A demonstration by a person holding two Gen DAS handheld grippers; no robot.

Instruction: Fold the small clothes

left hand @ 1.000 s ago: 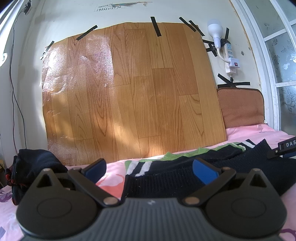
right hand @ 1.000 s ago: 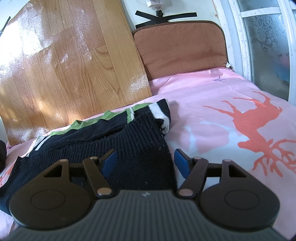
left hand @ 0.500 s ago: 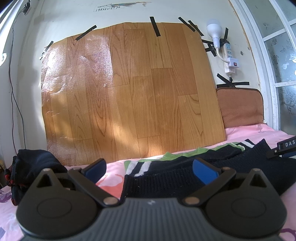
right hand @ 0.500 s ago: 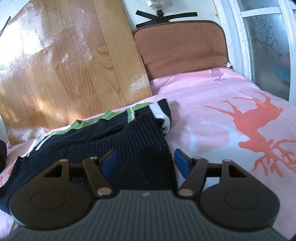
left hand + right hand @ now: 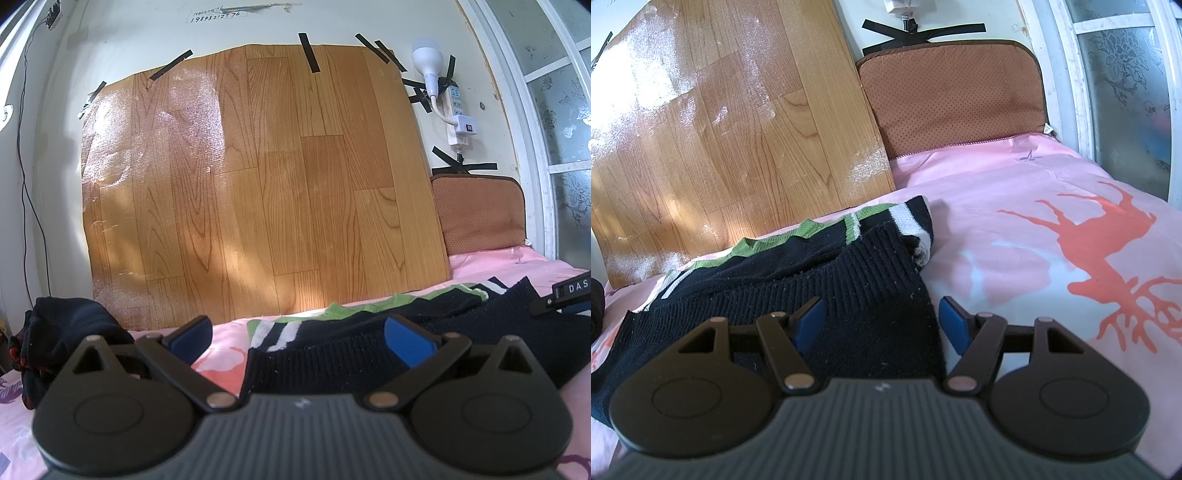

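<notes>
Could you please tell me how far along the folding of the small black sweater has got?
Done: the black sweater lies partly doubled over on the pink sheet. In hand: nothing; the left claw and right claw are open at its corners. Left: gripping and folding it; a dark bundle waits aside.

We read "DAS" on a black hand-held gripper (image 5: pixel 565 297); handwritten digits on the wall note (image 5: pixel 216 14) stayed unclear

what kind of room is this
Most likely a bedroom at home: a pink printed bedsheet with a brown cushion at its head, a black knit sweater laid out, and a frosted window alongside.
</notes>
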